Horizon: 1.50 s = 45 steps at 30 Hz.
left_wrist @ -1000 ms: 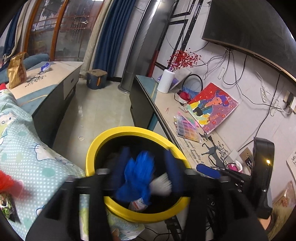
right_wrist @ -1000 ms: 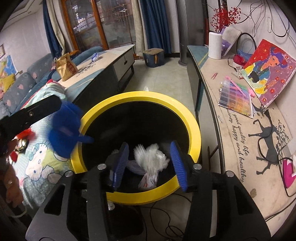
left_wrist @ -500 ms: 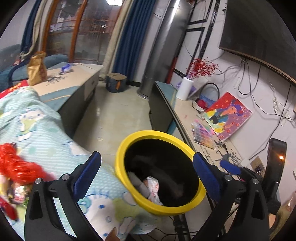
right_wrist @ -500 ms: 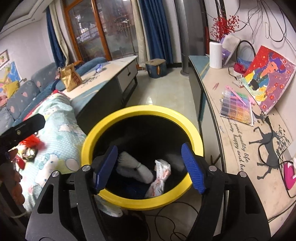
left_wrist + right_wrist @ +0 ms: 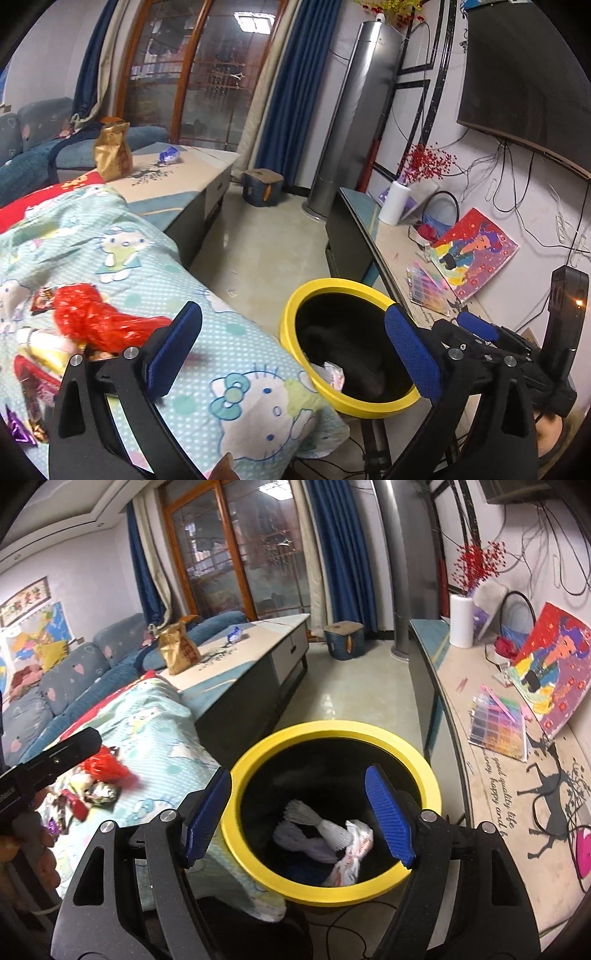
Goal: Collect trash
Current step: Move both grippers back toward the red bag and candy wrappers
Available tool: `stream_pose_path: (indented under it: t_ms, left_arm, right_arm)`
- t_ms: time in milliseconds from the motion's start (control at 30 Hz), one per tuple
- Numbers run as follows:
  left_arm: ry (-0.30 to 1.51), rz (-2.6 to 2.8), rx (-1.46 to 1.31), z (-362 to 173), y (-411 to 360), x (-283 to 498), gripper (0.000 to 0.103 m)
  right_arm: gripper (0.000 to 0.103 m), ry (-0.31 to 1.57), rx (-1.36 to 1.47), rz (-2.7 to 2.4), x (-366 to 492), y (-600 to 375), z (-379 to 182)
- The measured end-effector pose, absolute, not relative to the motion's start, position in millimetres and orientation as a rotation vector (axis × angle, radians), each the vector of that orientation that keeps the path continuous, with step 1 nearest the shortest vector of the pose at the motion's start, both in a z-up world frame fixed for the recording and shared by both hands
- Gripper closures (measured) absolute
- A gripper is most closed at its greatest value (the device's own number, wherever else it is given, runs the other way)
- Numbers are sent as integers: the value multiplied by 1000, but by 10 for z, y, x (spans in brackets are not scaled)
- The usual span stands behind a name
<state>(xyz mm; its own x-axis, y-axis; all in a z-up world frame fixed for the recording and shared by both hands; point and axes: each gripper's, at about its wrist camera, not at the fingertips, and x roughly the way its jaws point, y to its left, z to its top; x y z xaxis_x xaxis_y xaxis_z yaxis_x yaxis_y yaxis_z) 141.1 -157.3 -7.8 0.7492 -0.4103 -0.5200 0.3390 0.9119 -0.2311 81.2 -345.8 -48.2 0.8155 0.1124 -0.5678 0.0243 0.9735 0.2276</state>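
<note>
My left gripper (image 5: 291, 347) stands spread wide with nothing between its blue ribbed pads, poised over the edge of the mint-green cartoon-print blanket (image 5: 236, 354), and my right gripper (image 5: 297, 812) is likewise released and empty, its jaws parted above the round yellow-rimmed black trash bin (image 5: 424, 768). Inside the bin lie a white foam net sleeve (image 5: 314, 821) and a crumpled white wrapper (image 5: 354, 853). A crinkled red plastic bag (image 5: 92, 321) and other wrappers rest on the blanket left of the bin.

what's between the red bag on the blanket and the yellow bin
Only bare blanket between the red bag and the bin, clearest in the left wrist view.
</note>
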Motion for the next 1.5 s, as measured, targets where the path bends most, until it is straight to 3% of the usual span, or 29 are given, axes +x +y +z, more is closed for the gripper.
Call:
stream_pose_path:
  t_ms: [1500]
  left_arm:
    - [536,-84,-234,9,18,1025,7]
  right_arm:
    - [34,592,55,447,815,-1950,-250]
